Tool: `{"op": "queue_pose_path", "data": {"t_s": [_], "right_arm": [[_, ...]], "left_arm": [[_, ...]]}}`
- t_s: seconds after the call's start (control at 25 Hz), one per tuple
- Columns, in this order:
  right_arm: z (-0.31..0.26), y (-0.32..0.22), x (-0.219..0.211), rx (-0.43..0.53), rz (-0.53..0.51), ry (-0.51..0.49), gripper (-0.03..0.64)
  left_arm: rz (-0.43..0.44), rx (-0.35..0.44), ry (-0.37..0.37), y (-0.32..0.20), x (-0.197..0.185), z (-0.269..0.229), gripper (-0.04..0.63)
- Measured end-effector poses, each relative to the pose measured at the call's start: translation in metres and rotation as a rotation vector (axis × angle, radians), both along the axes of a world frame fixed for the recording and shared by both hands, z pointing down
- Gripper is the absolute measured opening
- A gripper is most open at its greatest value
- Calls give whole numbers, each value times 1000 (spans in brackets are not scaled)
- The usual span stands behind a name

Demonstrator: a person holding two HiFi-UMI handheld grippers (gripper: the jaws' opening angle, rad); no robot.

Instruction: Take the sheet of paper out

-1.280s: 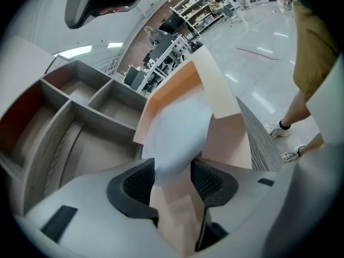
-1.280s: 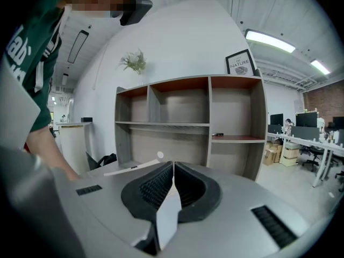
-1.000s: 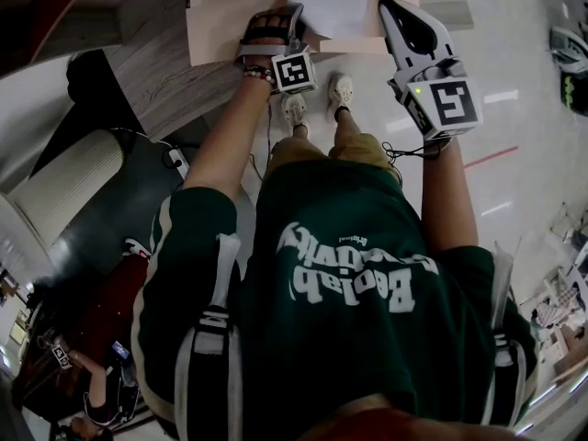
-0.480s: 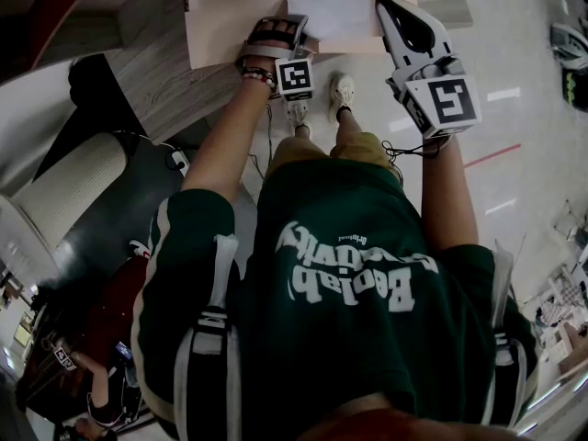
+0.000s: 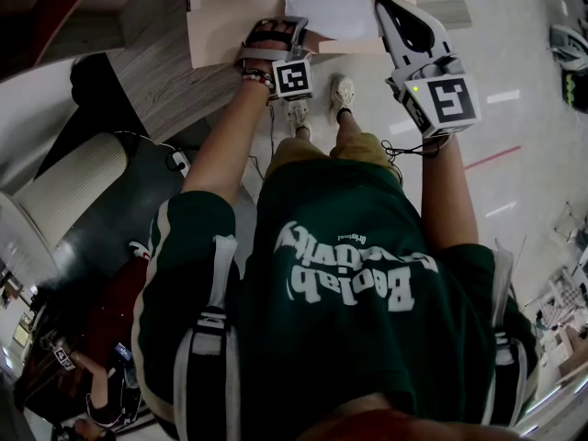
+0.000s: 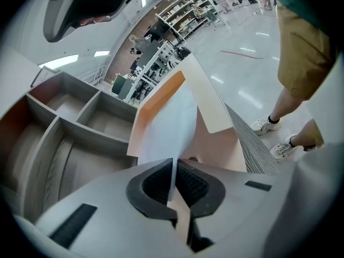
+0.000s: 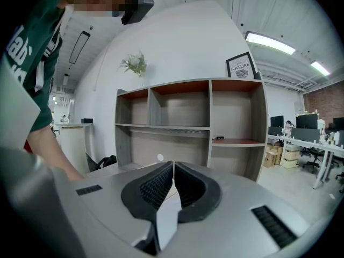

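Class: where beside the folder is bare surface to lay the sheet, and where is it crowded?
Bare: the grey wooden tabletop left of the folder. Crowded: the folder's near edge, where the left gripper has just closed on the sheet of paper, with the right gripper alongside.

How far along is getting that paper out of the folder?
Done: the left claw has just closed on the white sheet. In hand: the right claw seems to pinch the folder edge. Left: the sheet lies inside the open folder; pulling it out remains.
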State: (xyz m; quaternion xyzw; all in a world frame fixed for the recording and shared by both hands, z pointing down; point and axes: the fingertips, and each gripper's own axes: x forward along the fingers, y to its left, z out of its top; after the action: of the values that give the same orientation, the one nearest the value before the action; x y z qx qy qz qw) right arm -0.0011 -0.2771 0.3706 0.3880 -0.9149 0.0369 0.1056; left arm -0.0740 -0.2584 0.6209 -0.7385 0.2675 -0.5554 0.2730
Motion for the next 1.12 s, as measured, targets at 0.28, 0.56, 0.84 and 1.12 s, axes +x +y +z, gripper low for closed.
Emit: {"op": "queue_pose_path", "data": {"t_s": [0.28, 0.56, 0.84, 1.12], "right_arm": [[-11, 2, -5, 24, -9, -12, 35], [-27, 11, -11, 51, -18, -26, 35], [-41, 38, -23, 83, -27, -39, 35], [-50, 66, -21, 107, -39, -54, 35]], "left_arm": [[-21, 42, 6, -3, -12, -17, 20], [-49, 51, 5, 3, -25, -32, 20], [-71, 75, -10, 25, -46, -49, 20], [-120, 111, -8, 49, -58, -66, 20]]}}
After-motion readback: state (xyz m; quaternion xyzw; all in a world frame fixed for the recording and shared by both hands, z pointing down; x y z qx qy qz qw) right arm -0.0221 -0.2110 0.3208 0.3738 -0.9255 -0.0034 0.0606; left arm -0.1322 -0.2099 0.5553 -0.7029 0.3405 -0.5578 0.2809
